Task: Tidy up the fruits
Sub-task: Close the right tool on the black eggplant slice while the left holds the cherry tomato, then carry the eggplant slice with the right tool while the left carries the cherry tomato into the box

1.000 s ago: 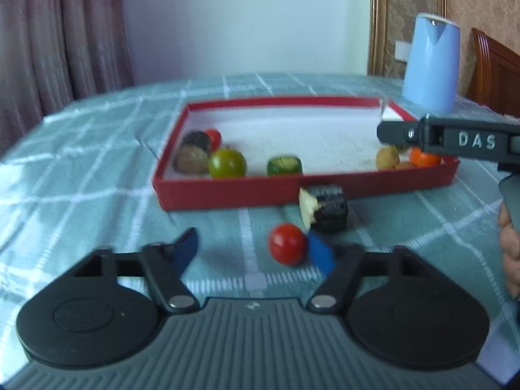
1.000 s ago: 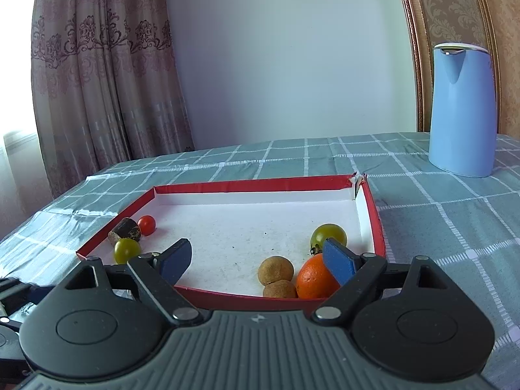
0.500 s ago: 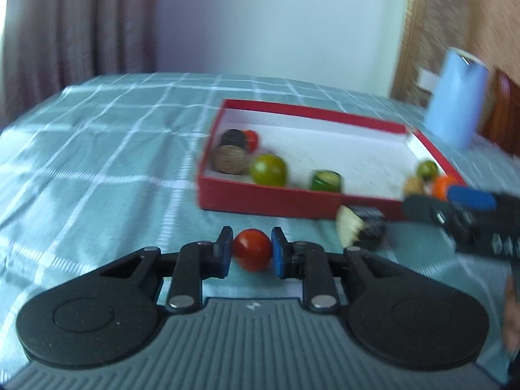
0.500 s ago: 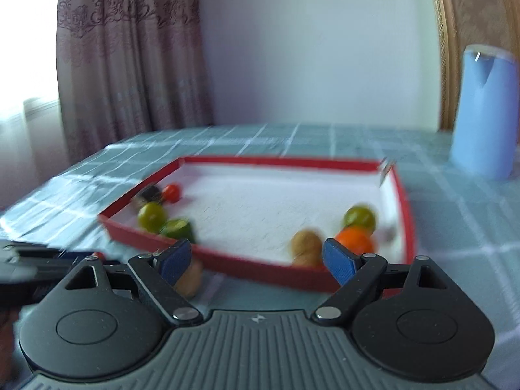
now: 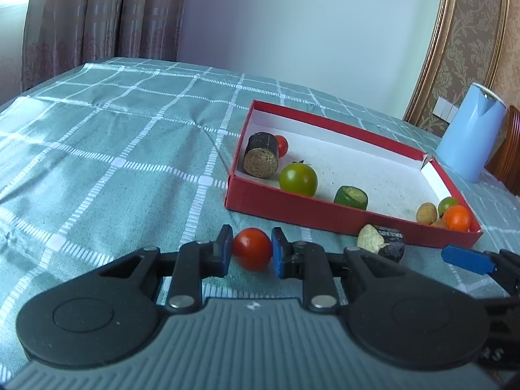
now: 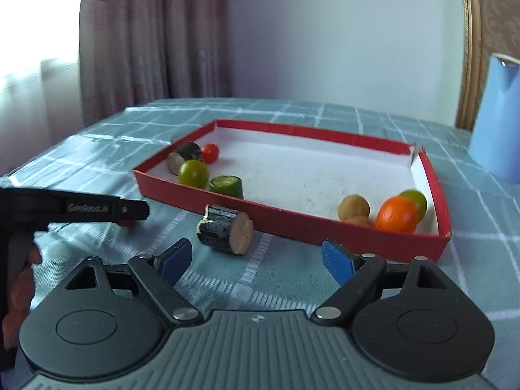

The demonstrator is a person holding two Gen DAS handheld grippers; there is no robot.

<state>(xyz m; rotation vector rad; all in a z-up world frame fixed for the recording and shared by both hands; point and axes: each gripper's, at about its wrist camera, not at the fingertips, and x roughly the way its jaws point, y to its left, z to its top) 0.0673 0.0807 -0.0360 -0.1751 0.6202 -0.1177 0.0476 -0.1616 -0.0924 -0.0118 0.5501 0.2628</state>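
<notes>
This is a room in a home, most likely a dining or living room. A table is spread with a teal cotton tablecloth (image 5: 130,149) checked in white woven lines. Heavy mauve patterned curtains (image 6: 152,39) hang at a bright window on one side. The plain white wall meets a panel of beige damask wallpaper (image 5: 474,42) edged by a gilded moulded frame (image 5: 432,48). A white wall switch plate (image 5: 447,110) sits low on that panel. A pale blue plastic electric kettle (image 5: 468,133) stands on the table, and beside it shows the back of a dark polished wooden chair (image 5: 510,159).
</notes>
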